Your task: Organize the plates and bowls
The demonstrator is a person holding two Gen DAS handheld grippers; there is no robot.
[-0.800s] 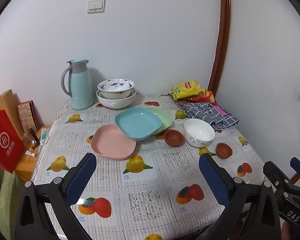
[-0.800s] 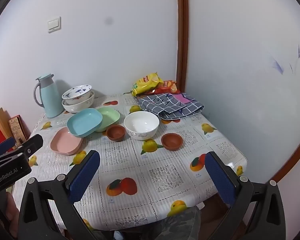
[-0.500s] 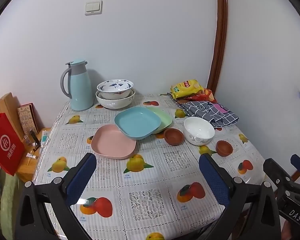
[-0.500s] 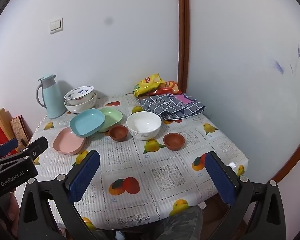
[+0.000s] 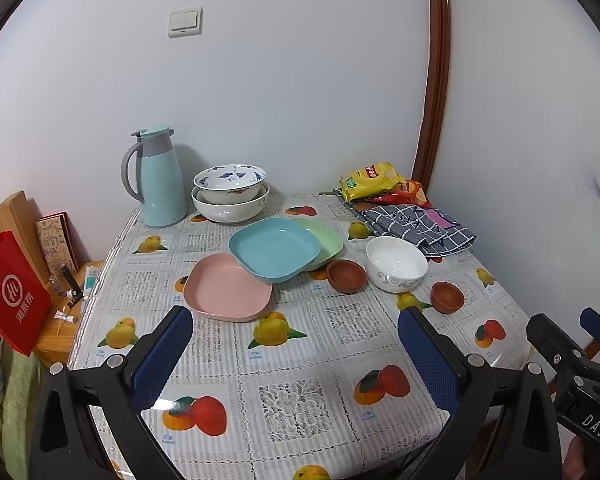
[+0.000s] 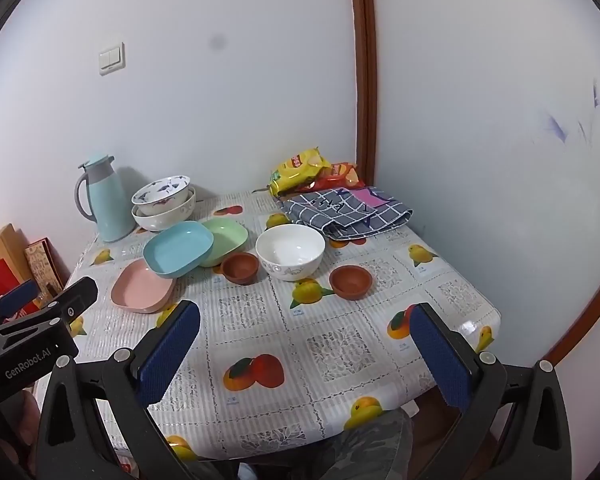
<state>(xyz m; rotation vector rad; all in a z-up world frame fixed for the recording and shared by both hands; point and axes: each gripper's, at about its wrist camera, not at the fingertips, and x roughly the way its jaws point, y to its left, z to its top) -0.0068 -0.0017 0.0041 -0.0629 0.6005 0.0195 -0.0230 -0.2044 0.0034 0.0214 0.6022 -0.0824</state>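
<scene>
On the fruit-print table lie a pink plate (image 5: 228, 293), a blue plate (image 5: 274, 249) resting partly on it and on a green plate (image 5: 325, 240). A white bowl (image 5: 396, 263) stands between two small brown bowls (image 5: 346, 276) (image 5: 447, 297). Two patterned bowls (image 5: 230, 194) sit nested at the back. My left gripper (image 5: 296, 344) hangs open over the near table edge, empty. My right gripper (image 6: 306, 340) is likewise open and empty, well short of the white bowl (image 6: 290, 251) and brown bowl (image 6: 351, 282). The left gripper's body (image 6: 32, 328) shows at the right wrist view's left edge.
A light blue thermos jug (image 5: 158, 178) stands at the back left. Snack bags (image 5: 374, 180) and a folded checked cloth (image 5: 416, 226) fill the back right corner by the wall. A red paper bag (image 5: 14, 296) and small items sit on a low wooden stand left of the table.
Both views have shifted slightly: the dishes sit a little further from the fingers and the views tilt up a touch. Nothing on the table has moved.
</scene>
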